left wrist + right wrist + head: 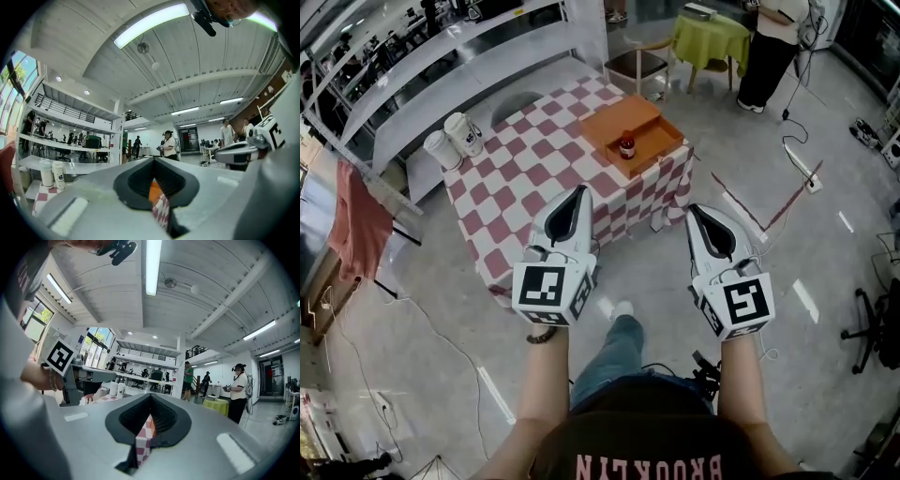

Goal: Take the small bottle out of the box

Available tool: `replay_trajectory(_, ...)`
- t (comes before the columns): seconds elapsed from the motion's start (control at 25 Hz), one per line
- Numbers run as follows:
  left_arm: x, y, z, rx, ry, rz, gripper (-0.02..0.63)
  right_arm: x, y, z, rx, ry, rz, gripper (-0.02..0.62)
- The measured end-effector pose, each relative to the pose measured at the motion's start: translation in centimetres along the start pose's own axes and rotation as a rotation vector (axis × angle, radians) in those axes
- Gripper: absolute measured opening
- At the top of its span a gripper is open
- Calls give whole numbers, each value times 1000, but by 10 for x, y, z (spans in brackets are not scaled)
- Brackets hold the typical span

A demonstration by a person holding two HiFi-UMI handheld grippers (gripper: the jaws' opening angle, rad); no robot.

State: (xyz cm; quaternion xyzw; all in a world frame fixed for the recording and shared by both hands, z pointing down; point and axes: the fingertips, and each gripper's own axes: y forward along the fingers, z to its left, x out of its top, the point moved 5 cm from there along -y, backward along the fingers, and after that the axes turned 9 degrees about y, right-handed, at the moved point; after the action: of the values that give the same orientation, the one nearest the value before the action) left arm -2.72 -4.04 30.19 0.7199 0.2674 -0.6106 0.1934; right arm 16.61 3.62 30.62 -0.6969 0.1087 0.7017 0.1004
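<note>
A small dark bottle (626,146) with a red label stands upright inside an open orange box (653,139) near the far right corner of the checkered table (534,187). Both grippers hang in the air short of the table's near edge, well away from the box. My left gripper (577,191) is shut and holds nothing; its own view shows the jaws (153,159) met at the tips, with a sliver of the orange box (154,190) behind. My right gripper (694,212) is shut and empty too, its tips (151,395) together.
Two white cups (456,141) stand at the table's far left corner. Beyond the table are a chair (637,66), a green-covered table (711,36) and a standing person (773,47). A red cloth (356,230) hangs at the left. Cables lie on the floor.
</note>
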Motion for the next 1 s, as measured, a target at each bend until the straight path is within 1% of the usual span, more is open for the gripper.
replay_trajectory(0.16, -8, 43, 41, 17, -20, 6, 0, 5, 58, -24, -24, 34, 6, 0)
replay_trajectory(0.28, -14, 73, 69, 29, -30, 7, 0, 8, 100, -38, -25, 44, 7, 1)
replay_trajectory(0.4, -23, 100, 95, 34, -44, 10, 0, 3, 138, -47, -26, 50, 17, 2)
replay_trajectory(0.48, -32, 114, 109, 37, -54, 20, 0, -3, 158, -51, -41, 59, 31, 2)
replay_trajectory(0.72, -53, 139, 135, 55, -80, 58, 0, -13, 198, -67, -66, 90, 57, 2)
replay_trajectory(0.88, -63, 147, 146, 71, -92, 77, 0, -22, 215, -76, -87, 119, 84, 2)
replay_trajectory(1.0, -69, 149, 152, 80, -95, 85, 0, -30, 225, -79, -85, 148, 94, 2)
